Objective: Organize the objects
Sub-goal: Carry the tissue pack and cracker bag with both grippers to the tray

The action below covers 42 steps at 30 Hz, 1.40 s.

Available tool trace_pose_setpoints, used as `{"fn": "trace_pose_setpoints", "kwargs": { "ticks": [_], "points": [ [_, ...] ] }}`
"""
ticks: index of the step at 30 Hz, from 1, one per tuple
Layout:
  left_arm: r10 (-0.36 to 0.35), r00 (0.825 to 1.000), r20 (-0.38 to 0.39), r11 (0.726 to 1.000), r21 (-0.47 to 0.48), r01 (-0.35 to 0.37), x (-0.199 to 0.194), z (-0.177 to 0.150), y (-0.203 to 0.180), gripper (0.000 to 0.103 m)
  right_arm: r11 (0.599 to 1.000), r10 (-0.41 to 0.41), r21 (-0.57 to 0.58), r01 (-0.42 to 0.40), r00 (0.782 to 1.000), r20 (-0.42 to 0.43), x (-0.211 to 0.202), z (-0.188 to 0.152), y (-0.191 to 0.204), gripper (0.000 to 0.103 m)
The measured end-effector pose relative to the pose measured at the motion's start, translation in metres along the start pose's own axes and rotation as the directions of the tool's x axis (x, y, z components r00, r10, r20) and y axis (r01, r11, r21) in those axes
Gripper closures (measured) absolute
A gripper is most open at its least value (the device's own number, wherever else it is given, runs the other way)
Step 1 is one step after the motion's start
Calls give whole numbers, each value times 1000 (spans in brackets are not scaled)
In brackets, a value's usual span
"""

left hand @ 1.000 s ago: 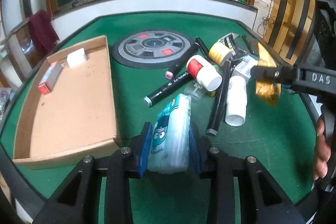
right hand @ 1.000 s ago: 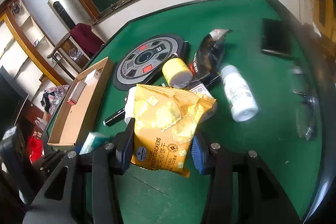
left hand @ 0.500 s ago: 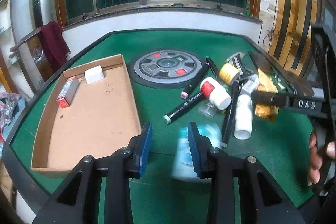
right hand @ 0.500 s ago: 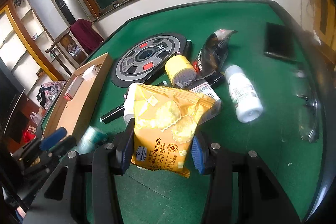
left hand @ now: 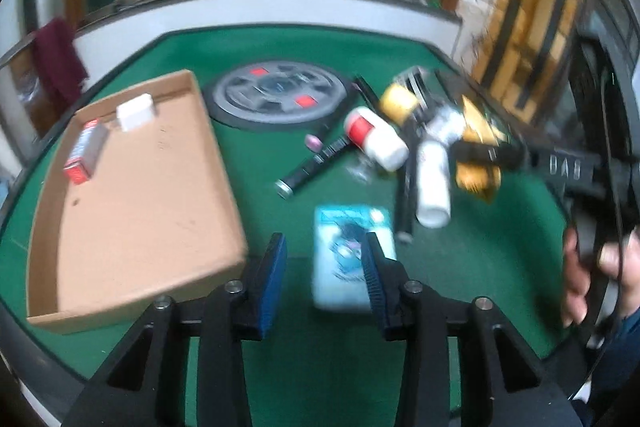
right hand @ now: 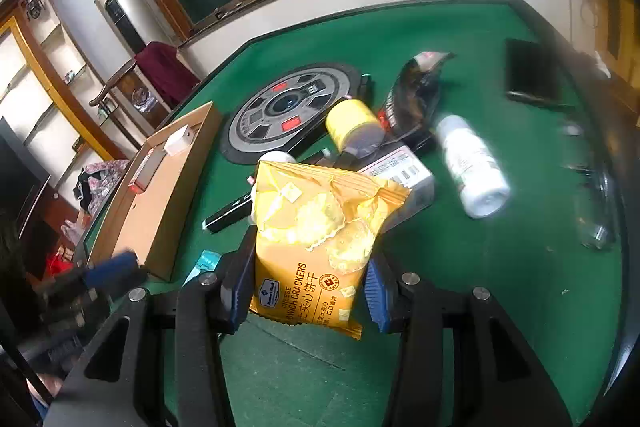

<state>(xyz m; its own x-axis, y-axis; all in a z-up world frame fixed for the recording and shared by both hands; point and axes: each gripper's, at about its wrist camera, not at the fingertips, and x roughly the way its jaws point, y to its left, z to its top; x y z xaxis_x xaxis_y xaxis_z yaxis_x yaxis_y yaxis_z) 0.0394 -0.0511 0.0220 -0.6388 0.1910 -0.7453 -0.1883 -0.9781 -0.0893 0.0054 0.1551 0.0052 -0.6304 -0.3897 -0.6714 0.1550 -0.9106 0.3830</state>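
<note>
Dropped since a second ago, the pale blue tissue pack (left hand: 347, 251) that sat clamped upright in the left gripper (left hand: 325, 267) now lies flat on the green table (left hand: 480, 267), partly behind the right-hand blue pad; the jaws are opening and the pads do not press on it. From the left wrist view the pack sits at 6 o'clock of the clutter, with the cardboard tray (left hand: 132, 187) at 9 o'clock holding two items: a white box (left hand: 135, 112) and a red-ended carton (left hand: 85, 151). Only the right wrist view shows the right gripper (right hand: 308, 287), about a third open and closed on a yellow cracker packet (right hand: 316, 239) held above the felt, plus a dark phone (right hand: 530, 73) at 2 o'clock and a black snack bag (right hand: 416, 95). That packet blocks much of the pile behind it, so just an edge of the tissue pack shows at 8 o'clock. The left wrist view alone shows the person's hand (left hand: 592, 275) on the right tool at 3 o'clock. Between tray and pile sits one round grey disc (left hand: 280, 99). Counted in the left view: one black marker (left hand: 316, 163), one yellow-capped jar (left hand: 398, 101), one red-banded white bottle (left hand: 374, 139) and one plain white bottle (left hand: 432, 183). Blur hides the smaller pieces among them.
</note>
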Motion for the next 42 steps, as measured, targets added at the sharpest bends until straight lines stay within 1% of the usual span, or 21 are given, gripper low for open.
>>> {"fn": "trace_pose_setpoints", "kwargs": {
  "ticks": [2, 4, 8, 11, 12, 13, 15, 16, 20, 25, 32, 37, 42],
  "points": [
    [3, 1000, -25, 999, 50, -2, 8, -2, -13, 49, 1000, 7, 13, -7, 1000, -8, 1, 0, -3, 59],
    [25, 999, -38, 997, 80, -22, 15, -2, -24, 48, 1000, 12, 16, -12, 1000, -17, 3, 0, -4, 59],
    [67, 995, -79, 993, 102, -59, 28, -1, -33, 48, 999, 25, 20, -25, 999, -21, 2, -1, -5, 59],
    [108, 987, -119, 989, 110, -95, 44, -2, -35, 48, 999, 41, 16, -41, 999, -19, 0, -2, -3, 59],
    [88, 991, -99, 992, 96, -79, 44, -2, -34, 48, 999, 46, 13, -45, 999, -19, 0, -3, -2, 59],
    [67, 991, -112, 996, 72, -59, 47, -1, -31, 48, 999, 50, 8, -50, 999, -21, -1, -3, -1, 59],
    [36, 994, -101, 999, 26, -33, 45, 0, -24, 52, 999, 55, 3, -54, 998, -23, -1, -4, 1, 59],
    [34, 995, -95, 999, 19, -32, 44, 1, -22, 60, 998, 56, -1, -56, 998, -25, -1, -4, 2, 58],
    [32, 996, -81, 999, 8, -32, 40, -2, -22, 65, 998, 62, -4, -62, 998, -32, 0, -5, 3, 58],
    [16, 999, -38, 999, -28, -17, 24, -3, -18, 66, 998, 58, -5, -58, 998, -28, 0, -6, 4, 58],
    [-6, 999, 34, 997, -74, 8, -7, 6, -1, 66, 999, 51, -14, -51, 998, -25, -1, -7, 8, 58],
    [-1, 997, 82, 993, -117, 11, -26, 11, 26, 66, 998, 56, -28, -57, 998, -35, 0, -7, 18, 58],
    [37, 993, 111, 986, -168, -18, -33, 15, 61, 66, 995, 90, -25, -92, 994, -65, 6, -2, 33, 58]
  ]
}}
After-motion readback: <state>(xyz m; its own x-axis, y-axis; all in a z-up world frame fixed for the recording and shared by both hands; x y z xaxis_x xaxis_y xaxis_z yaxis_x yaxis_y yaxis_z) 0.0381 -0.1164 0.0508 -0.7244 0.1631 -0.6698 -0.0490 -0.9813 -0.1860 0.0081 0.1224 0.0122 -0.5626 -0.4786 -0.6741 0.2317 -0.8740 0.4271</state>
